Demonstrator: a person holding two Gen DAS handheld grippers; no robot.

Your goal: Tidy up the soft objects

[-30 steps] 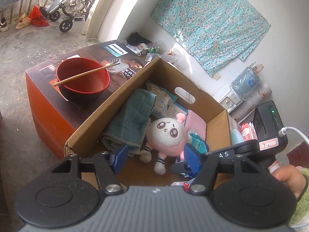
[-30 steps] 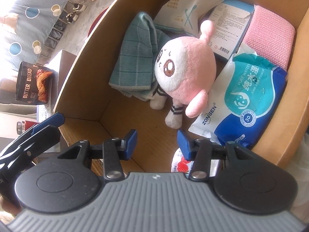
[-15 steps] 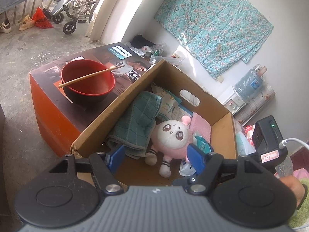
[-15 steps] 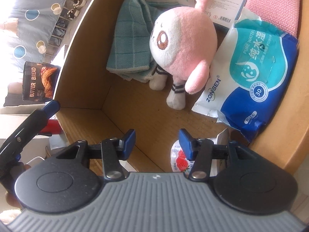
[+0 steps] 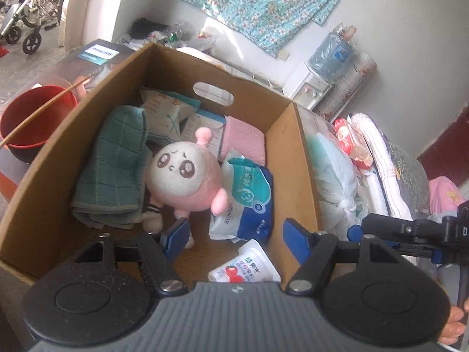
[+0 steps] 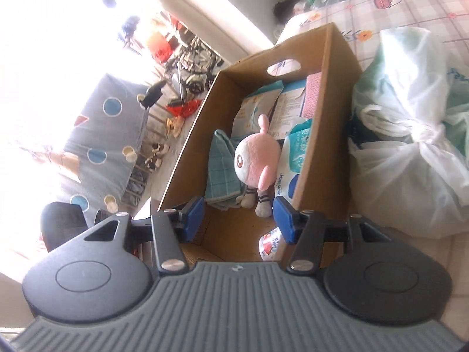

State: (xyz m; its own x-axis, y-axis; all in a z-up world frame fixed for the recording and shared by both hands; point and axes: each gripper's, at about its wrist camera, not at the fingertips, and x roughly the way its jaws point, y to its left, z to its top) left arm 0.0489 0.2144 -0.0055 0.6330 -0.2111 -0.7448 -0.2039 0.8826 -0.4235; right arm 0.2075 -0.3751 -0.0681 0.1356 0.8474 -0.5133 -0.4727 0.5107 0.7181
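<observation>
Beside the cardboard box (image 5: 296,152), past its left wall, a red bowl (image 5: 35,114) stands on a printed carton (image 5: 96,58) with a thin wooden stick (image 5: 44,108) resting across its rim. Inside the box, along that left wall, lies a folded green cloth (image 5: 114,170). At the far end, under the cut-out handle hole, two light packets (image 5: 170,111) lean against the wall, and a pink cloth (image 5: 243,142) sits in the far right corner. Near the middle of the box floor lies the pink and white plush toy (image 5: 186,177), its face turned up, its left side touching the green cloth. Just right of the toy, against the right wall, is a blue and white pack of wet wipes (image 5: 249,199). At the near end of the floor lies a small white pouch with strawberries printed on it (image 5: 249,267).

Above the near end the left gripper (image 5: 236,236) hangs with its blue pads spread wide and its jaws closing; nothing is pressed between them, and the toy's feet and the pouch show in the gap. Right of the box, a white plastic bag (image 6: 410,152) lies tied up on the patterned surface. The right gripper (image 6: 239,218), seen from its own camera, is over the near end of the box with its pads apart and empty; in the left view its dark frame sits outside the right wall.
</observation>
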